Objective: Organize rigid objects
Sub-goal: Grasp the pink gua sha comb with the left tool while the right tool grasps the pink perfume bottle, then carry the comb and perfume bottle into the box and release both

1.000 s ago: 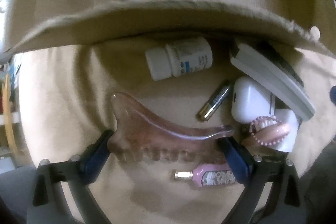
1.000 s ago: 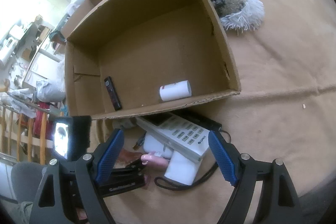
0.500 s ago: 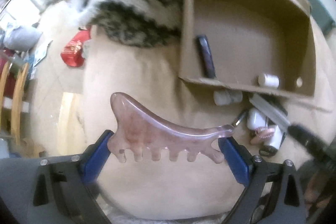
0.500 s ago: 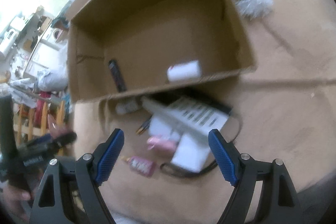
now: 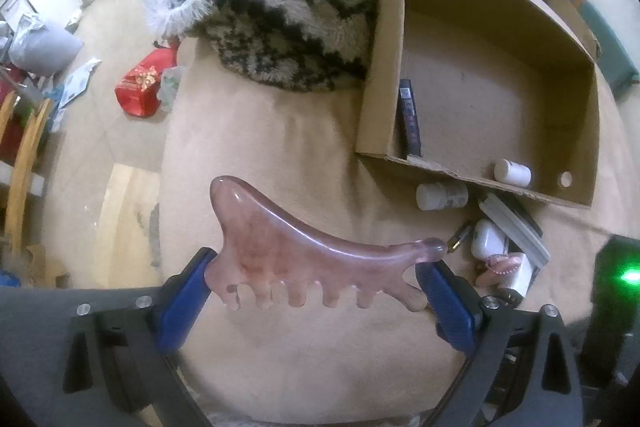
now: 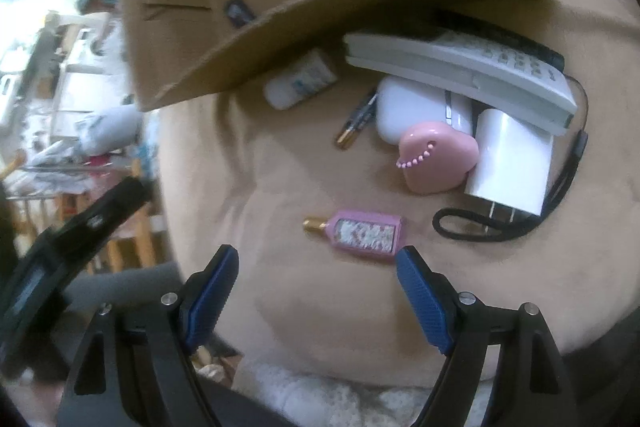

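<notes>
My left gripper (image 5: pixel 316 287) is shut on a translucent pink comb-shaped scraper (image 5: pixel 304 251), held above the tan bedcover left of the cardboard box (image 5: pixel 380 67). Inside the box lie a dark slim bar (image 5: pixel 410 117) and a white bottle (image 5: pixel 512 173). My right gripper (image 6: pixel 316 289) stands open low over the cover, nothing between its pads. Just ahead of it lies a pink perfume bottle with a gold cap (image 6: pixel 360 235). Beyond are a pink heart case (image 6: pixel 438 157), a white charger (image 6: pixel 510 165), a white earbud case (image 6: pixel 412 107), a battery (image 6: pixel 356 125), a white pill bottle (image 6: pixel 300 85) and a grey calculator (image 6: pixel 460 65).
A furry black-and-white cushion (image 5: pixel 288 3) lies beside the box. The box's front wall (image 6: pixel 360 11) overhangs the pile in the right wrist view. A black strap (image 6: pixel 496 227) loops under the charger. The floor to the left holds a red bag (image 5: pixel 144 89) and wooden furniture (image 5: pixel 24 155).
The left gripper has lifted the pink scraper off the pile and drawn up and back from the box. The right gripper has dropped toward the pile, close over the pink perfume bottle.
</notes>
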The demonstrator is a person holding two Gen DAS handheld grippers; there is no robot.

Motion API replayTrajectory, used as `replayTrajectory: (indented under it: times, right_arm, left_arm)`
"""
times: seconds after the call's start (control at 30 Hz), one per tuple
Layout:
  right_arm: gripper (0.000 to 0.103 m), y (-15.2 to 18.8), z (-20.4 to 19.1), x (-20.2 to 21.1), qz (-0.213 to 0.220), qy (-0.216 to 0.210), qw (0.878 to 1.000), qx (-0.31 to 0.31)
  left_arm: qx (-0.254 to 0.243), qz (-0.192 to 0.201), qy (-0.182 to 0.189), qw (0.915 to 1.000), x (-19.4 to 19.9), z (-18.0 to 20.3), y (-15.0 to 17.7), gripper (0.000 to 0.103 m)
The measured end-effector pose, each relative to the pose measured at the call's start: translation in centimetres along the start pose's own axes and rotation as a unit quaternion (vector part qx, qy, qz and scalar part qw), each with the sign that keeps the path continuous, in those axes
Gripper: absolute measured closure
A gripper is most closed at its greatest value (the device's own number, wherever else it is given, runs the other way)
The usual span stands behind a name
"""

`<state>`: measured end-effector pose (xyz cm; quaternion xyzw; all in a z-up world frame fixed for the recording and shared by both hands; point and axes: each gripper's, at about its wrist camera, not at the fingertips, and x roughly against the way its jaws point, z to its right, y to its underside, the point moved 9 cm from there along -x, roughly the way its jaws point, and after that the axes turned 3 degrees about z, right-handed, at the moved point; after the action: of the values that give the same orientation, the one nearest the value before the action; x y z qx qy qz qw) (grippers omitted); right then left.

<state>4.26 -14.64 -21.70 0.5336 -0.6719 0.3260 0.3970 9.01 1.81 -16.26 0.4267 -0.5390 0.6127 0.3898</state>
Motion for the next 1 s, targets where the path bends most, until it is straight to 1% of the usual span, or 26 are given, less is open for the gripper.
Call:
replayTrajectory:
  times: [0.13,0.3,0.4,0.5,0.57,0.6,0.63,0.8,0.9,1.0]
  right_arm:
    - [0.016,-0.2,-0.1,-1.5,0.002,0.064,0.998,0.025]
    - [0.017,0.0,-0.8,-2.8,0.005,0.114,0.992,0.061]
    - [0.020,-0.2,-0.9,-3.4,0.013,0.139,0.987,0.075]
    - [0.021,0.0,-1.4,-4.2,0.021,0.176,0.978,0.105]
    - [0.026,0.0,-1.8,-4.5,0.032,0.200,0.971,0.129]
    - [0.031,0.1,-2.0,-4.6,0.037,0.206,0.968,0.137]
    - [0.037,0.1,-2.2,-4.6,0.042,0.209,0.967,0.143]
    - [0.037,0.8,-3.0,-4.1,0.048,0.191,0.968,0.154]
    - [0.037,1.0,-2.3,-2.5,0.049,0.164,0.974,0.151]
    - [0.037,1.4,-2.4,-0.9,0.055,0.133,0.979,0.143]
  left_arm:
    - [0.011,-0.001,0.004,0.9999,0.1,-0.4,0.0,0.005]
    - [0.014,0.004,0.001,0.9999,0.3,-0.7,0.0,0.005]
    - [0.016,0.004,0.002,0.9999,0.4,-0.7,0.1,0.005]
    - [0.017,0.006,0.005,0.9998,0.6,-0.5,0.0,0.005]
    - [0.015,0.008,0.004,0.9998,0.6,-0.3,0.0,0.005]
    - [0.014,0.009,0.002,0.9999,0.6,-0.3,0.0,0.005]
    - [0.013,0.010,0.001,0.9999,0.6,-0.3,0.0,0.005]
    - [0.027,0.006,0.005,0.9996,0.4,-0.7,0.1,0.005]
    - [0.028,0.009,0.003,0.9996,0.5,-0.8,0.1,0.005]
    - [0.026,0.019,0.001,0.9995,0.8,-0.8,0.0,0.005]
